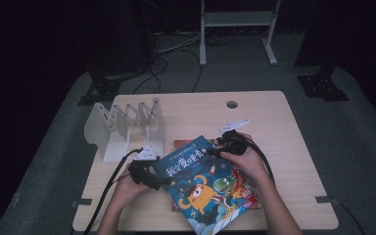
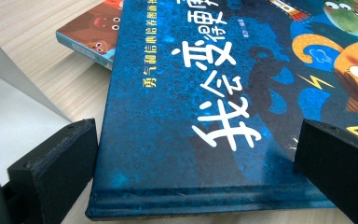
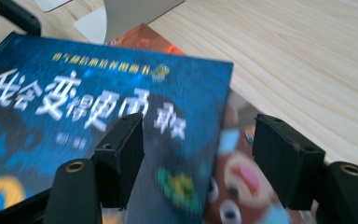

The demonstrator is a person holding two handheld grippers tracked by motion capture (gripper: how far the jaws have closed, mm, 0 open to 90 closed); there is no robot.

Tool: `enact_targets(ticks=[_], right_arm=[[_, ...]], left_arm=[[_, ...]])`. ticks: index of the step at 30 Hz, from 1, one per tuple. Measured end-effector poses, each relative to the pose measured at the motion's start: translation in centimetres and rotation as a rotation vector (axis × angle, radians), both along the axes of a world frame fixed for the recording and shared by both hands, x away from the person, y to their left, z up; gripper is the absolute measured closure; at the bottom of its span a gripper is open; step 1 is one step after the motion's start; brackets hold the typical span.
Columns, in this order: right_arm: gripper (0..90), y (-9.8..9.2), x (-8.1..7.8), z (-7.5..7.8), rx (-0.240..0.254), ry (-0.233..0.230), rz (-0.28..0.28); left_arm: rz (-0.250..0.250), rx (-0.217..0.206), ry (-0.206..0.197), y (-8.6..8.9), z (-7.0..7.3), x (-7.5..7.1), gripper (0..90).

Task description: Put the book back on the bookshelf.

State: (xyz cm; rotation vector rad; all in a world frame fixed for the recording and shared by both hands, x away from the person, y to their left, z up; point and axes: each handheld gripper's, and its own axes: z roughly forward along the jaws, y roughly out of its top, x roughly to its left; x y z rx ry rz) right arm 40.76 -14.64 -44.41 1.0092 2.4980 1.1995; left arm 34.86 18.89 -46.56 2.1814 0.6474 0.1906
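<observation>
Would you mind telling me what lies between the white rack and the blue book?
In the high view, the left gripper sits between rack and blue book, on bare table.

Glossy, faintly pebbled blue hardcover picture book (image 2: 177,116), pale matt wood-grain laminate table (image 3: 307,56), matt black foam-like jaw pads, smooth white plastic accordion rack (image 1: 127,127)

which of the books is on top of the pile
The blue book with white title characters and an orange monster lies on top, skewed. The reddish-brown books under it show just at their edges.
</observation>
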Motion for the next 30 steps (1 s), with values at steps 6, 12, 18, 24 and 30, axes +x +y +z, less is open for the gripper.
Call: enact_targets(ticks=[6, 12, 18, 24, 30], right_arm=[[32.8, -2.9, -2.7, 0.2, -0.008, -0.030, -0.014], [33.3, -5.8, -5.5, -0.1, -0.015, -0.048, -0.043], [33.3, -8.5, -8.4, -1.0, -0.018, -0.050, -0.062], [32.9, -10.3, -10.9, -1.6, -0.022, -0.046, -0.067], [32.4, -11.8, -13.3, -2.2, -0.016, -0.052, -0.076]], left_arm=[[0.005, -0.002, 0.007, 0.0, 0.0, 0.0, 0.0], [0.004, -0.003, 0.010, 0.0, 0.0, 0.0, 0.0], [0.007, 0.000, 0.011, 0.0, 0.0, 0.0, 0.0], [0.008, 0.000, 0.012, 0.0, 0.0, 0.0, 0.0], [0.009, -0.001, 0.013, 0.0, 0.0, 0.0, 0.0]])
